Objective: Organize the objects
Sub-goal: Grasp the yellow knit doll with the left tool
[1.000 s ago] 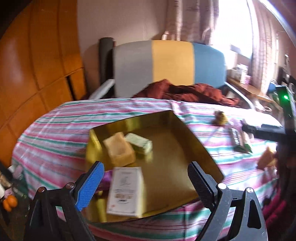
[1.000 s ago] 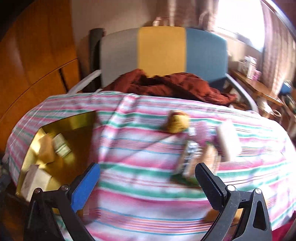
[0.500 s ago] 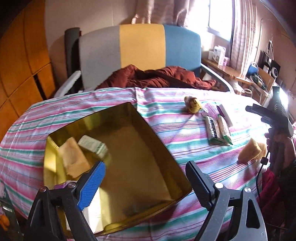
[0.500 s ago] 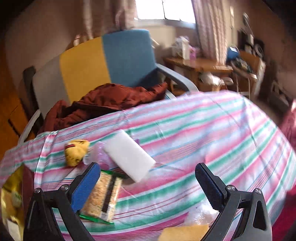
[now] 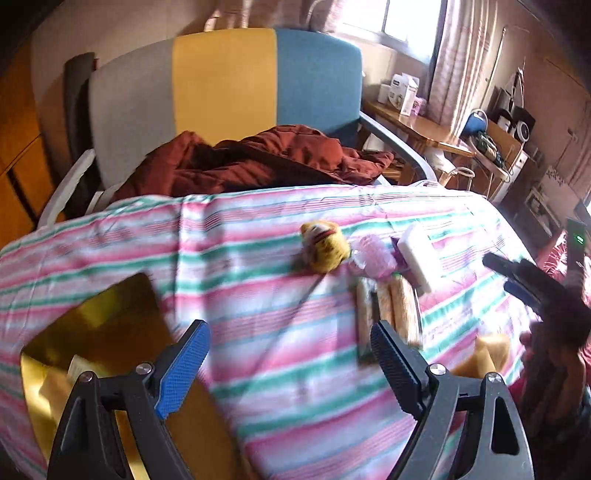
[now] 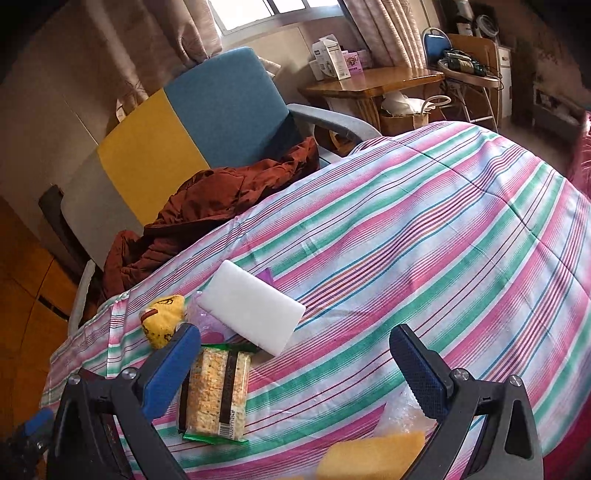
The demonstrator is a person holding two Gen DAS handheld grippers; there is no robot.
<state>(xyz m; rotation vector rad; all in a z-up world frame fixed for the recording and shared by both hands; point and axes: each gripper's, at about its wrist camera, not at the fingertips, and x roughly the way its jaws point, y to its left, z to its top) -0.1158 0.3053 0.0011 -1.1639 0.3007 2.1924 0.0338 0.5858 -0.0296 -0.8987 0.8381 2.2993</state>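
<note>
Sponge [image 6: 251,306] behind crackers [image 6: 216,395] — touching

Grey, yellow, blue armchair [image 5: 225,92], curtained bright window [image 6: 280,11], wooden side table [image 6: 373,83]

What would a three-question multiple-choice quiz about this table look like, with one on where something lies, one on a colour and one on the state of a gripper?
1. Where does the white block lie?
A. inside the gold tray
B. on the striped cloth beside the cracker packet
C. on the chair

2. What colour is the small stuffed toy?
A. yellow
B. blue
C. black

3. How are both grippers?
A. both shut on an item
B. one open, one shut
C. both open and empty

Answers:
1 B: the block rests on the striped cloth, next to the cracker packet, away from the gold tray.
2 A: the toy's fabric is yellow.
3 C: the left gripper and right gripper show wide gaps with nothing between the pads.
</note>
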